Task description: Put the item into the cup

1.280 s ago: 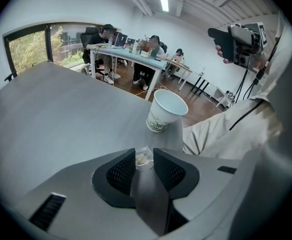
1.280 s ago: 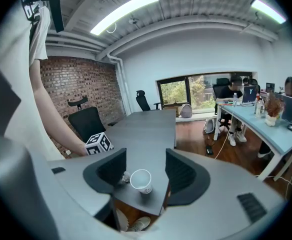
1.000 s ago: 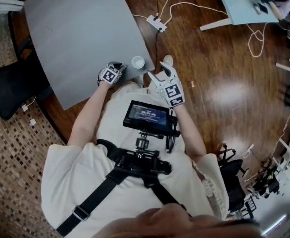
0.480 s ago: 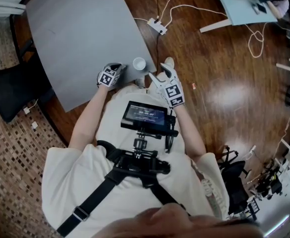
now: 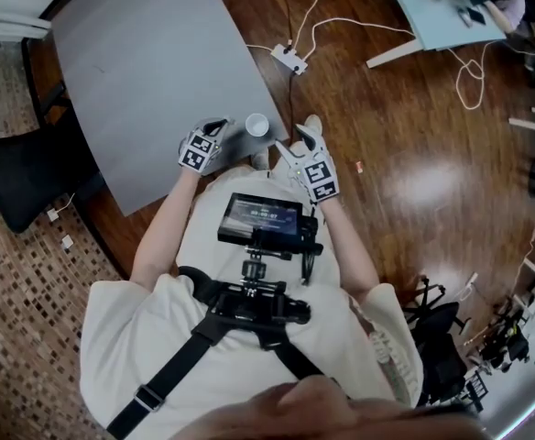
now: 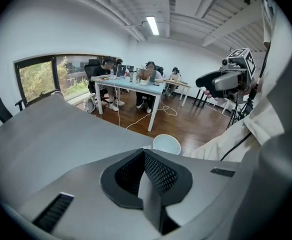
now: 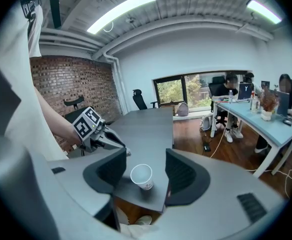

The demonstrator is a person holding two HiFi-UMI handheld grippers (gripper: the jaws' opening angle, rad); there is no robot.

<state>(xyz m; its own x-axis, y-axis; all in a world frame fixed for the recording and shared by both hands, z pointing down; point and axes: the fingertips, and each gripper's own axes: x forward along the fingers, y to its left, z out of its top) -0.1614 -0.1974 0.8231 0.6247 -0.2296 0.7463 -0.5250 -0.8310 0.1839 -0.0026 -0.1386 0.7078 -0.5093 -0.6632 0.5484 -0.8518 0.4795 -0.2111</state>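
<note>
A white paper cup stands upright on the near corner of the grey table. My left gripper rests over the table just left of the cup. In the left gripper view its jaws are shut, the dark pads meeting with nothing visible between them, and the cup stands just beyond. In the right gripper view, a small pale speck shows at the left gripper's tip; I cannot tell what it is. My right gripper is open beside the table corner, with the cup in front of its gap and not touched.
A black office chair stands left of the table. A power strip and white cables lie on the wooden floor beyond the cup. A pale blue desk with seated people is further back. A small monitor hangs on the chest rig.
The head view has drifted a little, so everything sits slightly lower in it. Both grippers keep their places on either side of the cup.
</note>
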